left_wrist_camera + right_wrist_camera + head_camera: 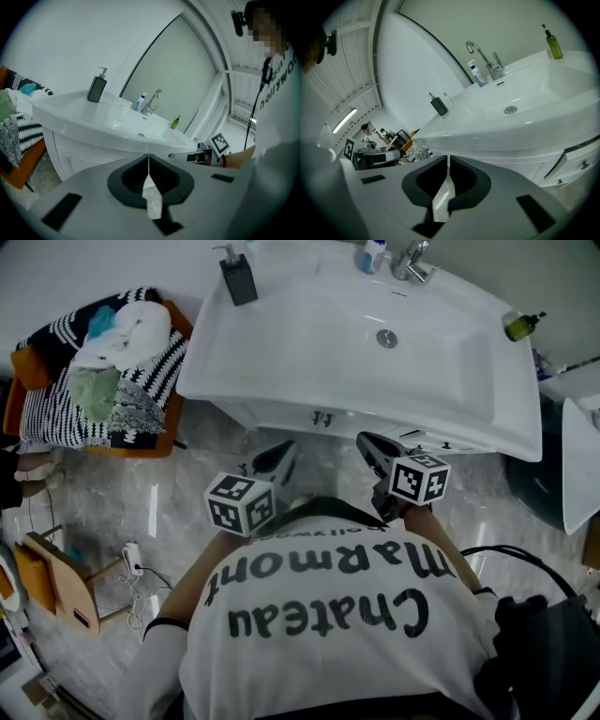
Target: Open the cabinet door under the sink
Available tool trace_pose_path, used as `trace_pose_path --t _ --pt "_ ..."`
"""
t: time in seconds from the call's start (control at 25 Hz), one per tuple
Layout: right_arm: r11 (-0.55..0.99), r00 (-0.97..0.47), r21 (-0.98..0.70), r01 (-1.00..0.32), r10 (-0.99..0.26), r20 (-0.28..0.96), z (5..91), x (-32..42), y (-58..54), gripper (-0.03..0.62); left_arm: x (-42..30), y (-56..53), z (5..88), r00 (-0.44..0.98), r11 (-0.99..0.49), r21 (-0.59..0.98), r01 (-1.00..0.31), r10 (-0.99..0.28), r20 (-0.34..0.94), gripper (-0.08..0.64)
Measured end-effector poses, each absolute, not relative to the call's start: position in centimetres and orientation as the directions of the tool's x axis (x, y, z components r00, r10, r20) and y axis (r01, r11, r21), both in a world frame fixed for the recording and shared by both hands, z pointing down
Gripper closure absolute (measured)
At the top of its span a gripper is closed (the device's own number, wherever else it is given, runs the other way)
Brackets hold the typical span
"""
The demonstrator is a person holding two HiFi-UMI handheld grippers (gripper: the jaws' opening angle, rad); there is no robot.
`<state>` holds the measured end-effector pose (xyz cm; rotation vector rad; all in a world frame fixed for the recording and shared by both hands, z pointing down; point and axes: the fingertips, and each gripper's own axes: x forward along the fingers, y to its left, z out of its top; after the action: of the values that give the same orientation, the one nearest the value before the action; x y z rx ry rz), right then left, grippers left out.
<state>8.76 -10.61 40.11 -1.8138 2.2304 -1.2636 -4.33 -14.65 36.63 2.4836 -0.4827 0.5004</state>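
Observation:
The white sink [356, 343] stands in front of me, and the white cabinet [300, 416] under it shows only as a narrow strip with small dark handles [322, 417]. My left gripper [287, 450] and right gripper [366, 441] are held side by side just below the basin's front rim, both shut and empty, clear of the cabinet. In the left gripper view the shut jaws [148, 158] point at the basin's edge, with the panelled cabinet front [70, 157] lower left. In the right gripper view the shut jaws [448, 160] face the basin underside; the cabinet doors [574, 164] lie to the right.
An orange chair [178, 324] heaped with striped laundry stands left of the sink. A black soap dispenser [238, 277], a tap [412, 262] and a green bottle [521, 326] sit on the basin. A wooden stand [58, 579] is on the marble floor at left, a white bin [581, 465] at right.

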Motion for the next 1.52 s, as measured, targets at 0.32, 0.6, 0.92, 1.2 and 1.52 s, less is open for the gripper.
trace_pose_path --t 0.32,0.6,0.92,1.2,1.52 --pt "0.112 -0.45 -0.577 -0.809 -0.749 0.486 49.1 6.7 -13.1 0.464 -1.5 -15.0 46.6 0.847 -0.818 0.41 -0.403 -0.164 0.506 0.406" --pt "0.082 -0.409 -0.549 -0.832 -0.758 0.507 59.4 8.2 -15.9 0.472 1.9 -17.4 58.1 0.794 -0.854 0.345 -0.389 -0.121 0.596 0.388" --pt "0.159 -0.447 -0.552 -0.818 -0.78 0.438 61.8 8.1 -18.6 0.474 4.9 -19.9 62.8 0.768 -0.858 0.316 -0.405 -0.131 0.627 0.39" --pt "0.247 -0.466 -0.46 -0.853 -0.757 0.458 61.8 7.5 -19.0 0.514 6.1 -18.9 64.6 0.693 -0.975 0.088 -0.204 -0.081 0.716 0.394" --pt "0.261 -0.455 -0.422 -0.868 -0.758 0.468 61.8 6.9 -18.5 0.514 6.1 -18.2 64.8 0.686 -0.986 0.045 -0.158 -0.077 0.723 0.396"
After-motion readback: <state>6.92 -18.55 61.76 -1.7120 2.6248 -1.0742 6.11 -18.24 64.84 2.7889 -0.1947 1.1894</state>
